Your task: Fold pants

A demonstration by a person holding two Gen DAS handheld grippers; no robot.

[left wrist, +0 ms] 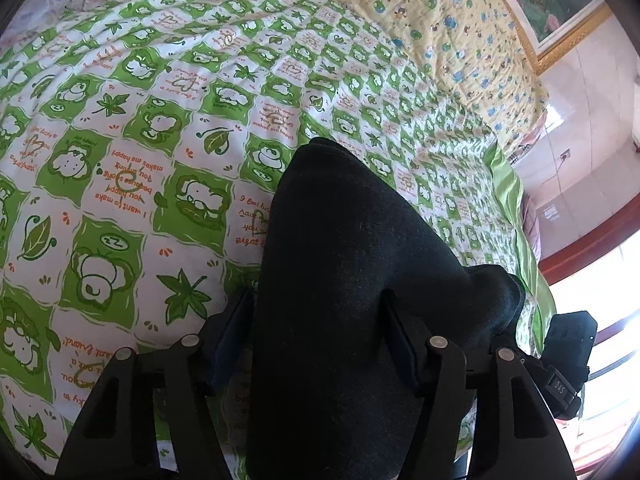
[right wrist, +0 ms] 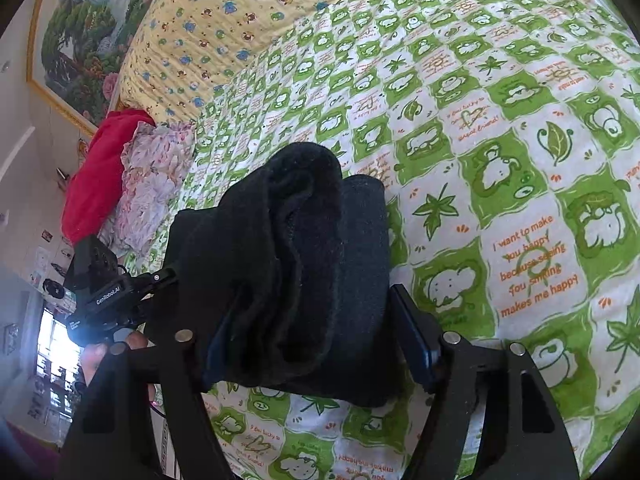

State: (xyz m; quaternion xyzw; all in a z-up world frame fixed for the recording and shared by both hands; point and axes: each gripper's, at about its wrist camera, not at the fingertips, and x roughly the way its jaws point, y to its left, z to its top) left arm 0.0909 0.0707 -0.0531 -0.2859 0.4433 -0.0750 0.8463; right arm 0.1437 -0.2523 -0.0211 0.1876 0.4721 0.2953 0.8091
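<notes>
The black pants [left wrist: 344, 264] hang bunched between the fingers of my left gripper [left wrist: 316, 336], which is shut on them above the green-and-white quilt [left wrist: 132, 128]. In the right wrist view the same pants [right wrist: 296, 248] are folded thick between the fingers of my right gripper [right wrist: 316, 332], which is shut on them. The two grippers are close side by side: the right one shows at the left view's right edge [left wrist: 568, 360], the left one at the right view's left edge [right wrist: 100, 292]. The fabric hides both grippers' fingertips.
A yellow cartoon-print blanket [left wrist: 460, 28] lies at the far end of the bed. A red cloth [right wrist: 100, 176] and a floral pillow [right wrist: 148, 188] lie by the bed edge. A framed picture [right wrist: 84, 32] hangs on the wall. A window [left wrist: 600, 320] is beside the bed.
</notes>
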